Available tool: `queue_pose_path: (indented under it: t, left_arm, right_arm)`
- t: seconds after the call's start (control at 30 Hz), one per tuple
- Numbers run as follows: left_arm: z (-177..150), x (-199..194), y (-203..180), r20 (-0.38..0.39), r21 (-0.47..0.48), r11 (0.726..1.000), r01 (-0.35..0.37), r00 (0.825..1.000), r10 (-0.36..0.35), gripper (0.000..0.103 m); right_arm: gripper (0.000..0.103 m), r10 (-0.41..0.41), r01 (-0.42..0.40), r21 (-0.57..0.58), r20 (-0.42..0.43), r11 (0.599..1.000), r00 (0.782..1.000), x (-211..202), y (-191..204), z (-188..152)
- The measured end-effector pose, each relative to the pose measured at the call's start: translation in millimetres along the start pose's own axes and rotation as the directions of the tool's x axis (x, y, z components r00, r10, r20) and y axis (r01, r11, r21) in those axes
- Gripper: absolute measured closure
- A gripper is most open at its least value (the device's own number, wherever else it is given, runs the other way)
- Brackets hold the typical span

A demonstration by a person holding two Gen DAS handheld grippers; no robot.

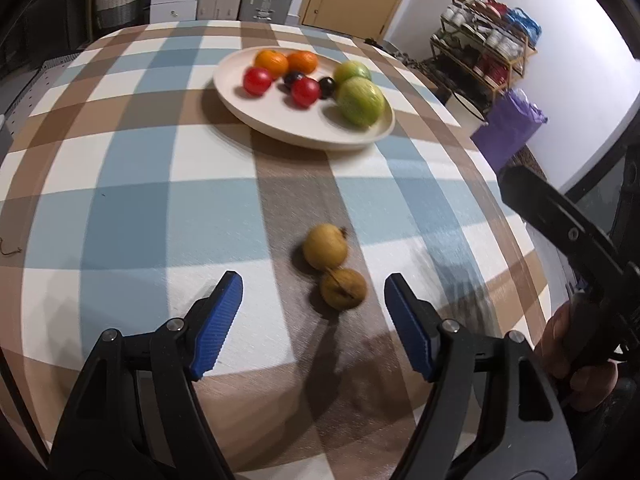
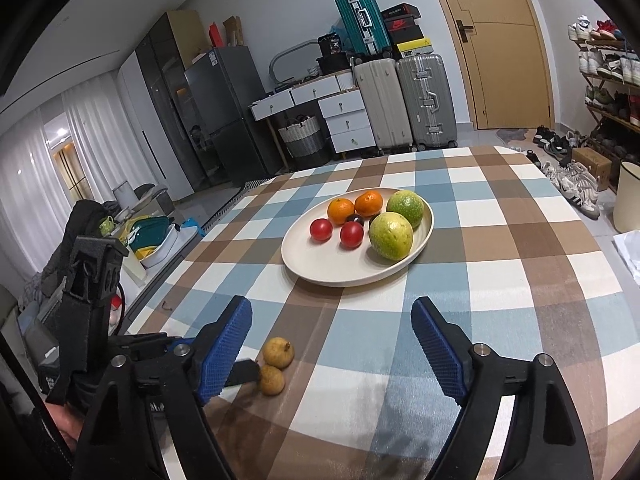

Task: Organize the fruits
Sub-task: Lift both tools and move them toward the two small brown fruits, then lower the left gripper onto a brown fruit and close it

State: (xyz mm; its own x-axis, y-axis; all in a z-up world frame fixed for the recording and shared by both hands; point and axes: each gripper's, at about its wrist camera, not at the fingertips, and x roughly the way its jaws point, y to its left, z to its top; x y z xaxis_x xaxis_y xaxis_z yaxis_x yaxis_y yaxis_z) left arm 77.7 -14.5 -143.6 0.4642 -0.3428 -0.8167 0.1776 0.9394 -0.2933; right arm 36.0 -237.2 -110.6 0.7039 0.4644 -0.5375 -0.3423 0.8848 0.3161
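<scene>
Clearly the step in hand is collecting the two small brown fruits, one [image 1: 325,246] lying against the other [image 1: 343,289] on the checked tablecloth [image 1: 132,208], well short of the cream plate [image 1: 280,128]. That plate already holds two oranges, two red fruits, two dark ones and two big green ones. The left gripper [image 1: 314,322] hovers with its jaws apart and empty, the nearer brown fruit sitting just ahead between the blue pads. The right gripper [image 2: 332,348] is likewise spread and holds nothing. Since the pair touch, closing on one probably nudges the other into a roll, so a slow, centred descent onto the nearer fruit looks wisest, with a gentle squeeze. Around the table stand suitcases [image 2: 404,104], a white drawer unit, a fridge, a wooden door [image 2: 504,48] and a shoe rack.
</scene>
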Motion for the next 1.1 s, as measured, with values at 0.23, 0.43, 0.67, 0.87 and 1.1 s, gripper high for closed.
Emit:
queue_pose_path:
  t: [0.23,0.43,0.67,0.87,1.1]
  left_arm:
    - [-3.7,7.1,-12.7,-0.022,0.032,0.999,-0.023,0.999,0.023,0.03]
    - [-3.2,12.0,-18.7,-0.038,0.048,0.998,-0.031,0.999,0.033,0.03]
    - [-5.6,11.1,-21.5,-0.035,0.054,0.998,0.027,0.999,-0.026,0.052]
    - [-7.2,3.5,-28.2,-0.025,0.098,0.992,0.078,0.997,-0.075,0.097]
    - [-11.7,-2.1,-29.1,-0.023,0.109,0.988,0.11,0.994,-0.108,0.103]
  right_arm:
    - [0.018,-0.004,0.004,0.004,-0.005,1.0,1.0,-3.4,-3.1,-5.2]
    - [0.018,-0.005,0.005,0.017,-0.006,1.0,1.0,-4.7,-7.3,-8.3]
    - [0.018,0.004,-0.003,0.029,-0.009,1.0,1.0,-6.1,-11.8,-10.8]
    - [0.018,0.009,-0.008,0.032,-0.021,0.999,1.0,-4.5,-12.2,-12.8]
    - [0.018,0.011,-0.01,0.03,-0.039,1.0,0.999,-1.1,-10.8,-15.5]
